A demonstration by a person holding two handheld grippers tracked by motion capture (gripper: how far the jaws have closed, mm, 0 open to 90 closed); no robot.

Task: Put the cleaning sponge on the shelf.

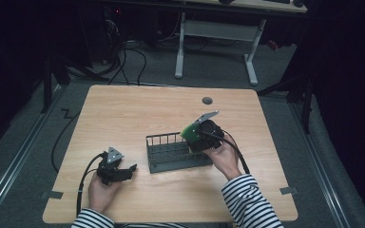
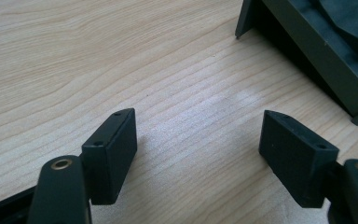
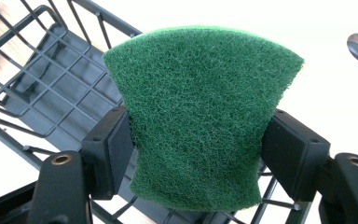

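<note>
A green scouring sponge is squeezed between the two black jaws of my right gripper, which is shut on it. In the high view the right gripper holds the sponge just above the right end of a dark wire basket in the middle of the table. The basket's grid floor lies below and behind the sponge. My left gripper rests low near the table's front left, jaws wide open over bare wood, with the basket's corner off to its right.
The wooden table has a round grey cable port near its far edge. Cables trail from both grippers over the front edge. Beyond the table stand a white desk frame and loose cables on the floor.
</note>
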